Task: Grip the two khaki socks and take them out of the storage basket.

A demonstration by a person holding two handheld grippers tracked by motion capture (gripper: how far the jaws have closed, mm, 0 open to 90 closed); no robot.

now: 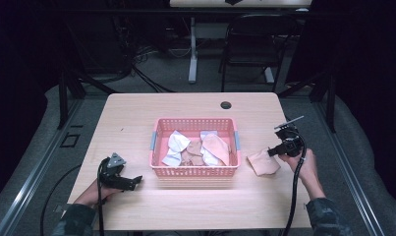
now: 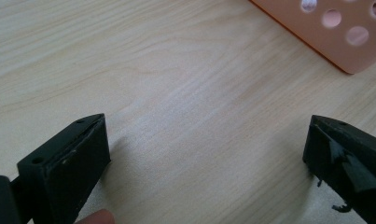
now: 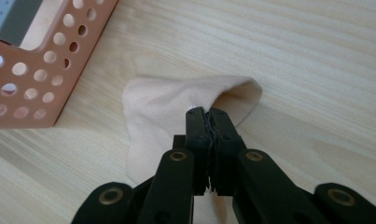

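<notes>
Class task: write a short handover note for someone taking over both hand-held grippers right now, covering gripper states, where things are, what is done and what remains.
Right hand-held gripper: shut on the beige cloth, which lies on the table right of the pink basket.
Left hand-held gripper: open, empty, resting on the table left of the basket.
Done: one cloth out of the basket, by the look of it.
Left: probably the white and beige cloths in the basket.

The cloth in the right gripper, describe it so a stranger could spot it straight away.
Find the pink basket mid-table. Just right of it a peach cloth lies on the wood, pinched by the right gripper. Unlike the other cloths, it is outside the basket.
</notes>
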